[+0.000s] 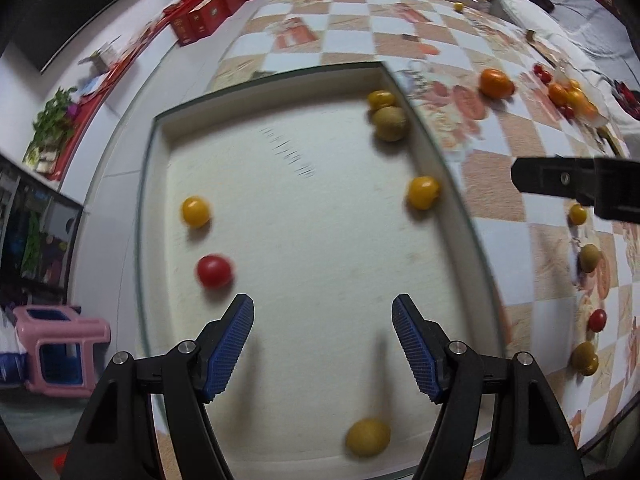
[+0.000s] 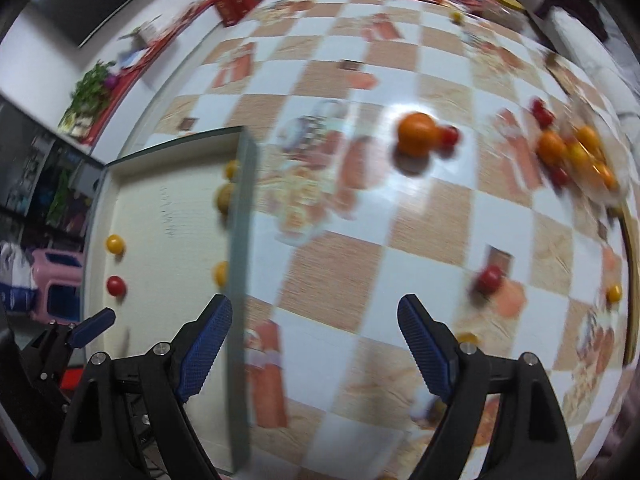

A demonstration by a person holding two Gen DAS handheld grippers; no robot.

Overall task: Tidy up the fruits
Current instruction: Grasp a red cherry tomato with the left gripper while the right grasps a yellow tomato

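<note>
A white tray (image 1: pixel 160 240) holds several small fruits: a yellow tomato (image 1: pixel 195 211), a red tomato (image 1: pixel 214 271), a brownish-green fruit (image 1: pixel 390 123) and a yellow-green one (image 1: pixel 367 437) near the front rim. My left gripper (image 1: pixel 323 304) hangs open over the tray with nothing between its fingers. My right gripper (image 2: pixel 316 304) is open and empty, over the checkered cloth just right of the tray's rim (image 2: pixel 240 240). On the cloth lie an orange (image 2: pixel 416 134), a red tomato (image 2: pixel 489 278) and a yellow tomato (image 2: pixel 613 293).
A heap of orange, yellow and red fruits (image 2: pixel 576 152) sits at the far right of the table. More loose fruits (image 1: pixel 589 258) lie along the right side. Red boxes (image 1: pixel 208 12) and clutter stand at the far end. A pink stool (image 1: pixel 60 352) is on the floor at left.
</note>
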